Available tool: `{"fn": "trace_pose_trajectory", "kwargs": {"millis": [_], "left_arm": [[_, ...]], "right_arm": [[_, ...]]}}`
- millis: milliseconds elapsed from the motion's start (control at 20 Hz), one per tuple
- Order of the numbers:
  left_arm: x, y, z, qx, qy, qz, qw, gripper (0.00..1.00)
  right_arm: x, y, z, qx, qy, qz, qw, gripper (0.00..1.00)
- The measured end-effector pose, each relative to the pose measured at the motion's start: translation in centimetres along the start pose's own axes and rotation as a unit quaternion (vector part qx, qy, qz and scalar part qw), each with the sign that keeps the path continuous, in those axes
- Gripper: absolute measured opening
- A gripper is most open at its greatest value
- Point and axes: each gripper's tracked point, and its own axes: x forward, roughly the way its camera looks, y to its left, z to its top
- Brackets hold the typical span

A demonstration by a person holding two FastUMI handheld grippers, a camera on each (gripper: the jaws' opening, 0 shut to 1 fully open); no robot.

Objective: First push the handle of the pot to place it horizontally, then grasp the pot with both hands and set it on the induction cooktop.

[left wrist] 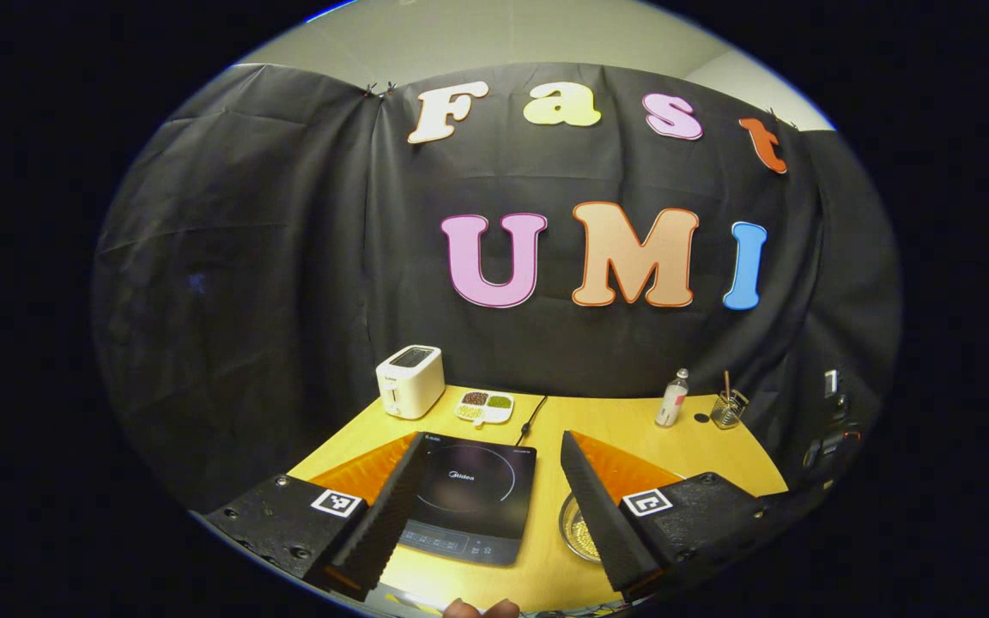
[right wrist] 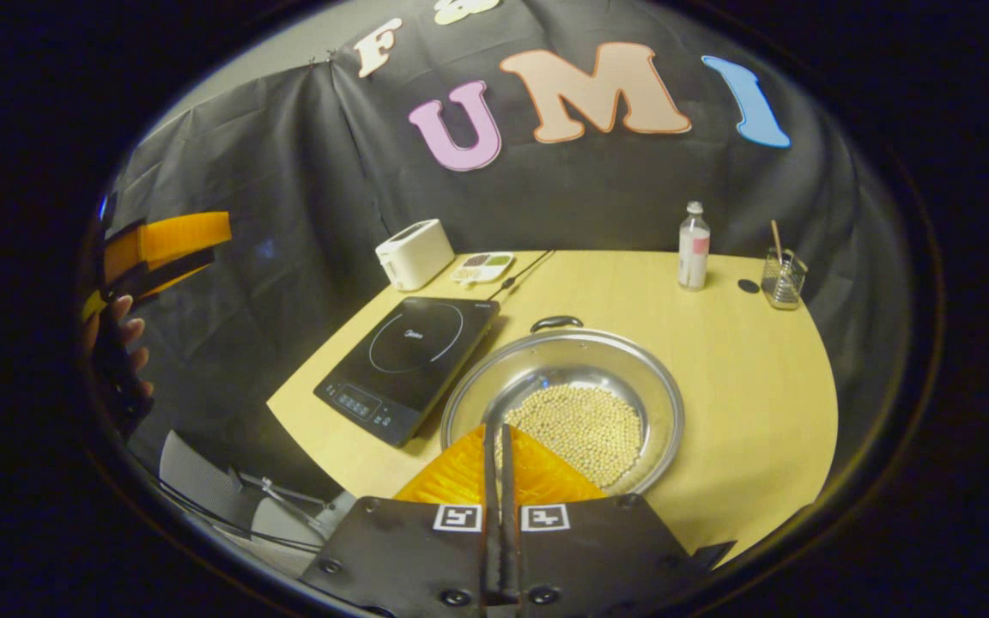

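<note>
Pot (right wrist: 563, 403) sits on the tabletop (right wrist: 743, 369) just right of the induction cooktop (right wrist: 409, 360), a shallow steel pan with a heap of pale beans in its bowl. One dark handle (right wrist: 556, 323) shows at the far rim; a near handle I cannot make out, as the right gripper (right wrist: 497, 446) hangs over the near rim with its fingers pressed together, nothing between them. The left gripper (left wrist: 482, 498) hovers above the cooktop with its fingers spread wide and empty; the pot's rim (left wrist: 576, 528) peeps between them at the lower right.

By my judgement the handle push is the step in hand. Clenched fingers make a good blunt pusher: bring them low beside the far handle and nudge it sideways in a slow arc, so the pot turns on the spot rather than sliding into the cooktop or tipping beans out. Keep the push near the rim's height. The left gripper is best kept clear until both handles lie left and right
</note>
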Motion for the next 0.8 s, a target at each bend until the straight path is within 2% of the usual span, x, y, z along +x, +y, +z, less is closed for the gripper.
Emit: {"fn": "trace_pose_trajectory", "kwargs": {"millis": [50, 100, 250, 450, 550, 600, 650, 700, 750, 800], "left_arm": [[0.2, 0.6, -0.1, 0.001, -0.001, 0.000, 1.000, 0.92], [0.4, 1.2, 0.0, 0.003, -0.001, -0.001, 1.000, 0.92], [1.1, 3.1, -0.6, 0.006, -0.001, -0.004, 1.000, 0.95], [2.3, 5.1, -0.6, -0.012, -0.008, -0.020, 1.000, 0.94], [2.7, 6.1, -1.1, -0.028, -0.005, -0.030, 0.999, 0.92], [3.0, 6.5, -1.4, -0.033, -0.001, -0.035, 0.999, 0.95], [3.2, 7.0, -1.7, -0.037, 0.002, -0.041, 0.998, 0.92], [3.3, 7.4, -2.1, -0.039, 0.003, -0.047, 0.998, 0.95], [3.5, 7.7, -2.4, -0.040, 0.004, -0.053, 0.998, 0.95], [3.7, 7.8, -2.8, -0.040, 0.007, -0.061, 0.997, 0.92]], "right_arm": [[0.4, 0.3, -0.7, 0.000, 0.011, -0.001, 1.000, 0.00], [0.6, 0.6, -1.5, -0.002, 0.024, -0.002, 1.000, 0.03], [1.5, 1.8, -4.7, -0.009, 0.081, -0.003, 0.997, 0.03], [2.6, 3.8, -7.3, 0.027, 0.117, -0.014, 0.993, 0.02], [3.1, 4.0, -9.3, 0.033, 0.147, -0.030, 0.988, 0.00], [3.0, 4.0, -10.3, 0.036, 0.159, -0.039, 0.986, 0.03], [2.9, 4.1, -11.1, 0.038, 0.169, -0.045, 0.984, 0.02], [3.1, 4.2, -11.9, 0.034, 0.178, -0.054, 0.982, 0.00], [3.4, 3.6, -12.9, 0.027, 0.193, -0.074, 0.978, 0.03], [3.2, 2.7, -13.7, 0.026, 0.206, -0.097, 0.973, 0.00]]}}
